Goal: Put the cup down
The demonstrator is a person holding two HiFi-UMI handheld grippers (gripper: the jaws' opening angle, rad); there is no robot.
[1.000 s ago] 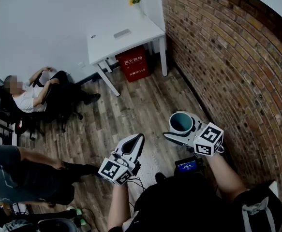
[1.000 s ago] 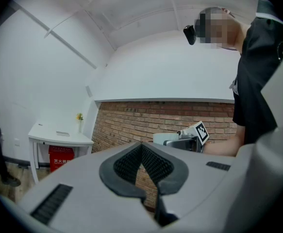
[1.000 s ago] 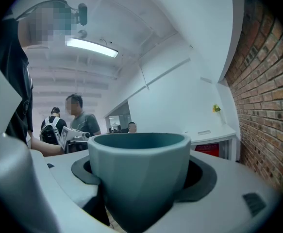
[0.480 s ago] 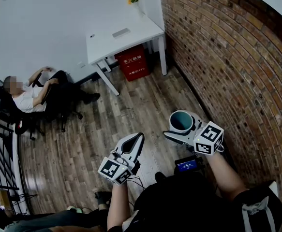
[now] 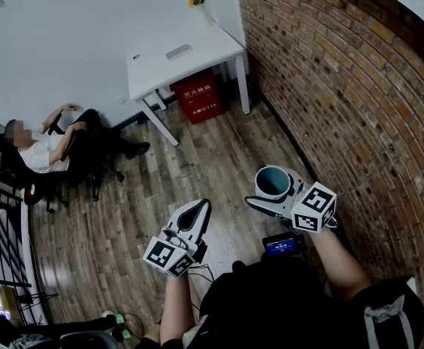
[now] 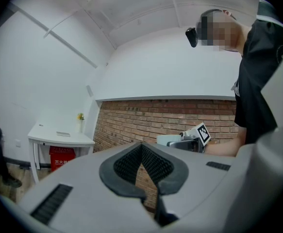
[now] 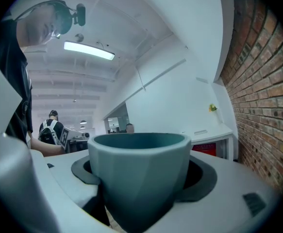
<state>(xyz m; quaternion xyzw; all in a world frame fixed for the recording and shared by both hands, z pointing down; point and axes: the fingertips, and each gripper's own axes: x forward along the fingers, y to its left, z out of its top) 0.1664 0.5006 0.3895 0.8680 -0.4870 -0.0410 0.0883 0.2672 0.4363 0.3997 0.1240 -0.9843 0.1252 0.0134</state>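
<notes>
Evidently not yet down, the cup (image 5: 273, 182) is riding clamped in the right gripper (image 5: 269, 193), well short of the table (image 5: 161, 67); the left gripper (image 5: 203, 209) is hanging empty, jaws together.

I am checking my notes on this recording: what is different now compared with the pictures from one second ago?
The walking person at lower left has gone down to the bottom edge, nearly out of the head view. The left tongs, shut and empty, drifted slightly left. The right tongs remain shut on the cup; the seated person stayed.
</notes>
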